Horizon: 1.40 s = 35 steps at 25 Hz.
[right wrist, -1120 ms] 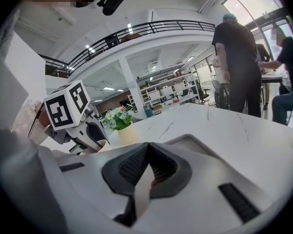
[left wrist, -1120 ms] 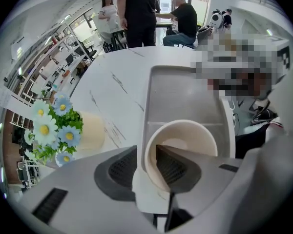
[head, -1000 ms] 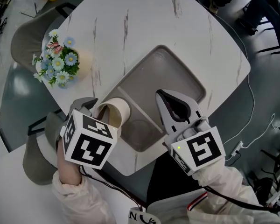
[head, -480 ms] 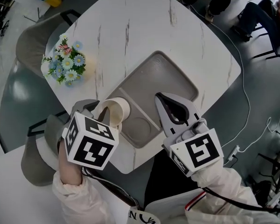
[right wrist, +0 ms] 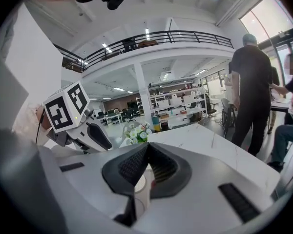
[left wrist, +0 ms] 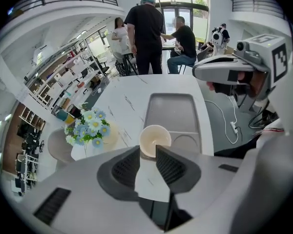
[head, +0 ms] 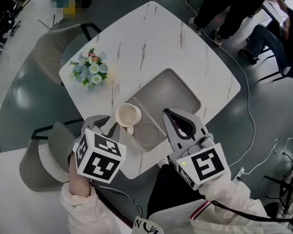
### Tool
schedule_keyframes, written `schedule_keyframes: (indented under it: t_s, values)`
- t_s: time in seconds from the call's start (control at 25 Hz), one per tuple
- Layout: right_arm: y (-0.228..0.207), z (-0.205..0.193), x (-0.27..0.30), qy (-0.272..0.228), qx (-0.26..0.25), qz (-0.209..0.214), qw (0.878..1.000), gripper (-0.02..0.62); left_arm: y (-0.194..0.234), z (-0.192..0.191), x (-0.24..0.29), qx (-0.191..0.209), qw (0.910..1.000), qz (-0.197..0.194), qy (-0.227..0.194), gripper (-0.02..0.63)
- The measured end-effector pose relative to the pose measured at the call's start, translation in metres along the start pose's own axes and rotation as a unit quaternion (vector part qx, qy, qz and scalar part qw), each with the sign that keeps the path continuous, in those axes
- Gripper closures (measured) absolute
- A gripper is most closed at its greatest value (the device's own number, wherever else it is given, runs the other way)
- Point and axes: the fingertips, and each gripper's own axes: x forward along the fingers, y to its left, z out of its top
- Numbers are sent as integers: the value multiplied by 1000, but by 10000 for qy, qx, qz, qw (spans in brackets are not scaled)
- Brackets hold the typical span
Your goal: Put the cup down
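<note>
A cream cup [head: 127,116] stands upright at the near-left corner of the grey tray [head: 178,89], its handle toward me. My left gripper [head: 111,126] is just behind it and open. In the left gripper view the cup [left wrist: 155,140] sits just past the left gripper [left wrist: 147,147] tips, with bare white tabletop showing in the gap between the jaws. Over the tray's near edge, to the cup's right, my right gripper [head: 165,112] is shut with nothing in it. In its own view the right gripper [right wrist: 147,146] shows both pads meeting.
A bunch of blue and white flowers [head: 90,70] stands on the white marble table [head: 151,38], left of the tray. The tray's small compartment has a round recess [head: 147,130]. Grey chairs [head: 51,43] sit at the table's left. People [head: 234,6] stand at the far right; cables lie on the floor.
The cup was tilted in the left gripper's jaws; now it stands upright at the tray's corner with the jaws apart behind it. The head view has drawn back. The right gripper stayed shut.
</note>
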Motion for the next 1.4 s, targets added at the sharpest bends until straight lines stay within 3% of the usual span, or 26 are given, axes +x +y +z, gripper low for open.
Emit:
schedule_keyframes:
  t_s: [0.32, 0.44, 0.56, 0.64, 0.76, 0.84, 1.16, 1.4]
  values:
    - [19, 26, -35, -156, -159, 54, 9997, 592, -8, 2, -50, -752, 9936, 238, -811, 503]
    - [28, 35, -49, -186, -174, 100, 9996, 591, -11, -4, -73, -954, 9885, 466, -1075, 558]
    - [38, 43, -62, -178, -199, 156, 9995, 592, -15, -12, -95, -1139, 9827, 604, -1333, 563]
    - [44, 49, -69, -186, -204, 202, 9994, 592, -15, -12, -115, -1312, 9721, 818, -1767, 567]
    - [50, 60, -77, -221, -115, 266, 9993, 591, -16, -5, -151, -1583, 9451, 1203, -2592, 595]
    - [55, 71, -82, -308, -124, 287, 9990, 592, -19, -6, -168, -1794, 9304, 1358, -2894, 595]
    - [70, 115, -119, -609, -276, 403, 9970, 592, -35, -20, -221, -2379, 8919, 1713, -3443, 595]
    - [78, 128, -137, -765, -397, 457, 9952, 592, -44, -21, -244, -2427, 8702, 1978, -3805, 596]
